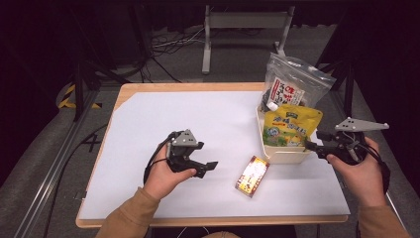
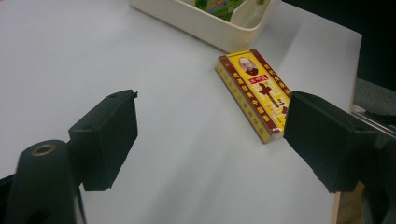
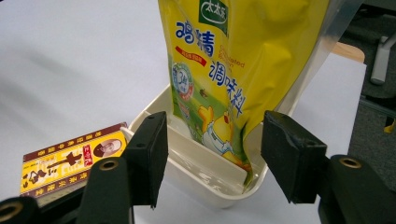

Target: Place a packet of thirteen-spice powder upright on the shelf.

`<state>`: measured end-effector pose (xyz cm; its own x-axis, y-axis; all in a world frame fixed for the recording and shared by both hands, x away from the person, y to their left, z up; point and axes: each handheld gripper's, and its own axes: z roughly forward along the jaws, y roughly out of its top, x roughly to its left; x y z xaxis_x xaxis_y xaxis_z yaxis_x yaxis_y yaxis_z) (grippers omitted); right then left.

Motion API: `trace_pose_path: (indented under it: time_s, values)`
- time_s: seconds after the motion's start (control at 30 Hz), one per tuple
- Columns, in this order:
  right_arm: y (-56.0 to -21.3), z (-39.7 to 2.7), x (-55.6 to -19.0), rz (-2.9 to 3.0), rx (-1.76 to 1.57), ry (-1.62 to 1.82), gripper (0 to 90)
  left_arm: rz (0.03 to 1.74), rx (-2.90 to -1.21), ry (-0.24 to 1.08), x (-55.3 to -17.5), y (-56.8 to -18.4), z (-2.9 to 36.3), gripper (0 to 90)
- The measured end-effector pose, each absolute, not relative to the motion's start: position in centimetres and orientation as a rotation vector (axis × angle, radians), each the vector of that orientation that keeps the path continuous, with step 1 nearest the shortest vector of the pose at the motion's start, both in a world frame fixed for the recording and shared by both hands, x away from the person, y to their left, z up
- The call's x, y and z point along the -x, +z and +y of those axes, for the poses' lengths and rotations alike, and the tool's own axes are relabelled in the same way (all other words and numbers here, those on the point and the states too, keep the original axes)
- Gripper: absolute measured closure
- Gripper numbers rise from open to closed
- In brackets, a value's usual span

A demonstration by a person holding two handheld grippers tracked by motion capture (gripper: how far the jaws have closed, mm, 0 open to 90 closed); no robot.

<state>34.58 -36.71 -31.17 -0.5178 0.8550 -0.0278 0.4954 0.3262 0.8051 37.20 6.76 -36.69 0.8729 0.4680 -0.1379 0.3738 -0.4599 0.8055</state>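
A flat yellow-and-brown box (image 1: pixel 252 176) (image 2: pixel 254 93) (image 3: pixel 70 163) lies on the white sheet, just in front of a cream bin (image 1: pixel 285 156) (image 2: pixel 201 28) (image 3: pixel 205 182). A yellow seasoning pouch (image 1: pixel 289 126) (image 3: pixel 233 60) stands upright in the bin, with a clear bag of dark contents (image 1: pixel 292 84) behind it. My left gripper (image 1: pixel 210 166) (image 2: pixel 210 112) is open and holds nothing; it sits left of the box and points toward it. At the bin's right end, my right gripper (image 1: pixel 312 145) (image 3: pixel 212 126) is open, its jaws either side of the pouch's lower edge without touching it.
The white sheet (image 1: pixel 198 114) covers most of the wooden table (image 1: pixel 143 89). The table's right edge runs close beside my right hand. Beyond the far edge are a dark floor, cables and a metal stand (image 1: pixel 242 22).
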Motion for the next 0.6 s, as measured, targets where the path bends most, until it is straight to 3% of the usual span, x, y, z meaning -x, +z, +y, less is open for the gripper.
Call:
trace_pose_path:
  time_s: [0.6]
  values:
    - [-31.9,-36.3,-34.2,2.144,-1.184,1.169,39.6,0.562,-2.17,0.051,-36.8,-38.1,0.5,17.5]
